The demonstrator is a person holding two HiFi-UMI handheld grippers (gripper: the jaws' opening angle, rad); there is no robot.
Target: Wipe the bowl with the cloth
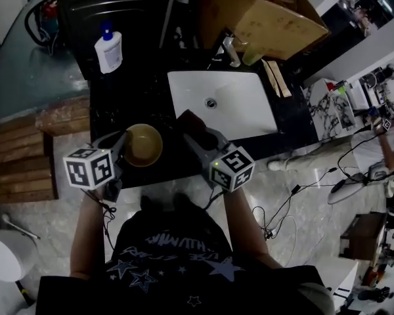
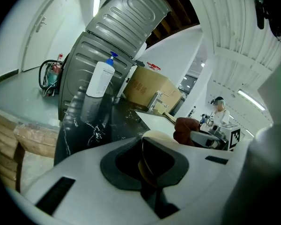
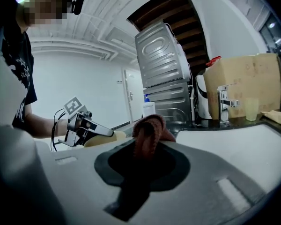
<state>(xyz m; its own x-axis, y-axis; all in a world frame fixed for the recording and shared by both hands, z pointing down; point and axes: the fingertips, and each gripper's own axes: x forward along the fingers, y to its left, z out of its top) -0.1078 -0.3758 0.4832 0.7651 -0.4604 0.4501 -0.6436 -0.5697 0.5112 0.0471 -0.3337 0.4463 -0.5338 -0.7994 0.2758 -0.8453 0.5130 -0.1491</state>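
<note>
The bowl (image 1: 143, 145), hard and likely slippery, is pinched at its left rim by the left gripper (image 1: 123, 145), at the bench's (image 1: 121, 100) near edge. The soft, floppy cloth (image 3: 149, 129) is clamped in the right gripper (image 1: 192, 128).

Black stone countertop (image 1: 141, 104), white-veined, runs across the view. White rectangular sink (image 1: 249, 113) set into it, right of centre; drain at the basin's far left. Faucet (image 1: 231, 50) behind the sink, pale cup (image 1: 251, 58) just beside it. Cardboard box (image 1: 262, 15) behind those. Wooden strips (image 1: 276, 79) along the sink's right rim. White pump bottle (image 1: 109, 50), blue top, stands far left. Bowl (image 1: 143, 145) at front edge; contact with the top unclear.
</note>
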